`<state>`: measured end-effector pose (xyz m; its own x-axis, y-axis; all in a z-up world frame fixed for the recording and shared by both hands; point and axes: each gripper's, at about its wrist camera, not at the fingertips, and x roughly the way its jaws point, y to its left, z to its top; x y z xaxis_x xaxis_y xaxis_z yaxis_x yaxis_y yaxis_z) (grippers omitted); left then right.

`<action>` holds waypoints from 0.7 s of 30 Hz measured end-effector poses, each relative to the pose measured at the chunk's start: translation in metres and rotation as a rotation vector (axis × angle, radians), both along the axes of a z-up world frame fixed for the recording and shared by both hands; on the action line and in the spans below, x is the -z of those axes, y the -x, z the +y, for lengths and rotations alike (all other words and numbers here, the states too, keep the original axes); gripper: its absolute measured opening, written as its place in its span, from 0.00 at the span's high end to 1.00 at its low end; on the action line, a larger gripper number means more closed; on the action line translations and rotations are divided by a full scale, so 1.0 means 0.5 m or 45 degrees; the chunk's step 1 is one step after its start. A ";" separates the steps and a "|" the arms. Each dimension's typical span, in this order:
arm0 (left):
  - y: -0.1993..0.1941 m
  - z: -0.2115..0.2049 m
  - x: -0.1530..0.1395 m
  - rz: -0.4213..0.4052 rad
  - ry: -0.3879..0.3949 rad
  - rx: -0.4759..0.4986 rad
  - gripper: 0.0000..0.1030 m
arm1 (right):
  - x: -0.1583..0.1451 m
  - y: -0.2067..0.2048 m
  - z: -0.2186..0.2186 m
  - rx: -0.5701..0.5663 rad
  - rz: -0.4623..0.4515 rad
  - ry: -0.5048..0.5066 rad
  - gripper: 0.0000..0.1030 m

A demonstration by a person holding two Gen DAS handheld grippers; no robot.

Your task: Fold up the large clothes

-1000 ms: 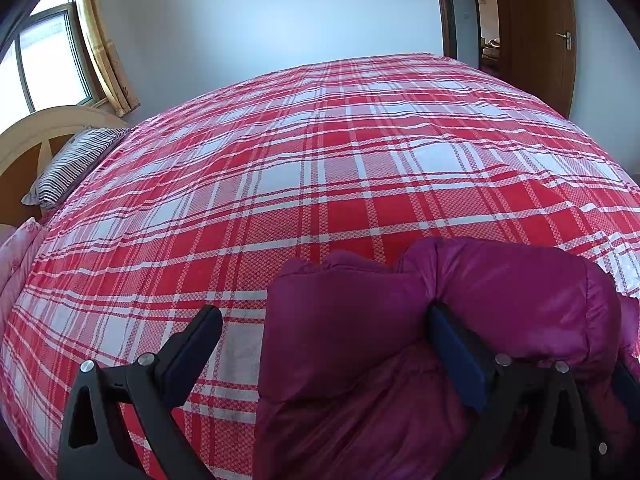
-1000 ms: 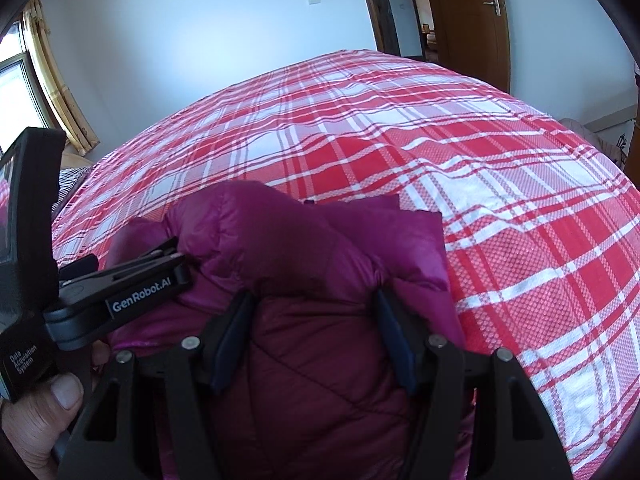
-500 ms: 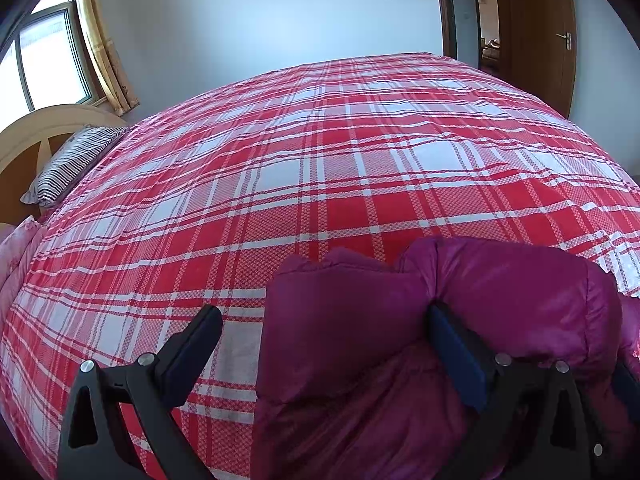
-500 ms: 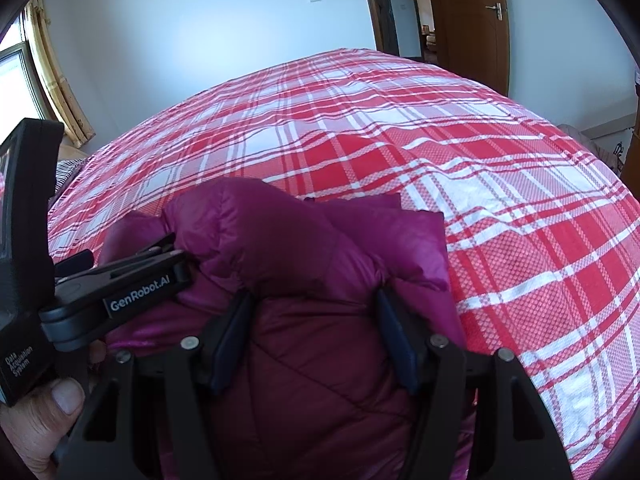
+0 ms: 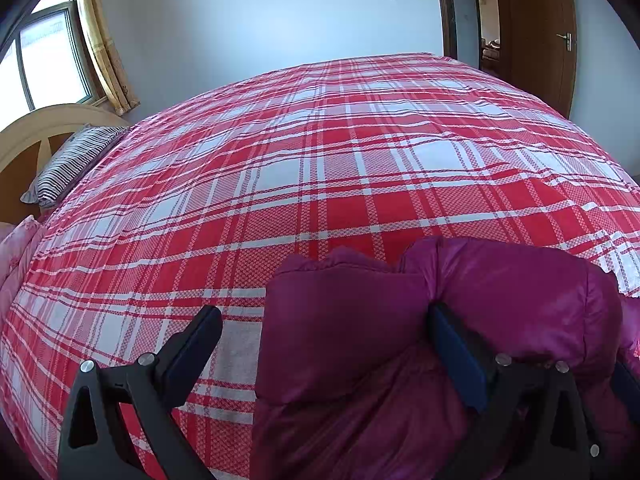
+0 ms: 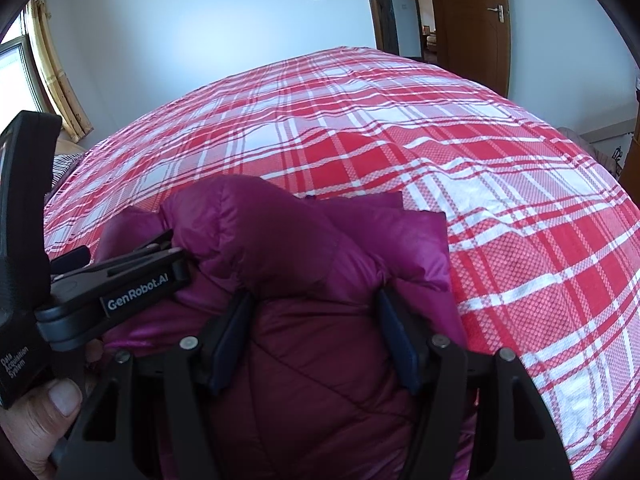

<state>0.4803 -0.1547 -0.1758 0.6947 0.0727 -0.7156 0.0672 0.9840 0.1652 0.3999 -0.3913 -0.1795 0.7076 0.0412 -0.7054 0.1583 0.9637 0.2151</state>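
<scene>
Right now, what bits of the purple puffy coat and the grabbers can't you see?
- Puffy coat: its lower part runs off the bottom edge in both wrist views, so its full shape is unknown.
- Left hand-held gripper: in its own view, coat bulges around the right finger; whether it grips is unclear.
- Right hand-held gripper: padding swells over both pads, hiding contact.
- Bed: the coat hides the sheet beneath.
</scene>
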 end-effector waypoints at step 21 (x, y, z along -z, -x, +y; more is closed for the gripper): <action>0.175 0.253 -0.028 0.081 0.409 0.225 0.01 | 0.005 -0.005 0.005 -0.005 0.004 0.029 0.32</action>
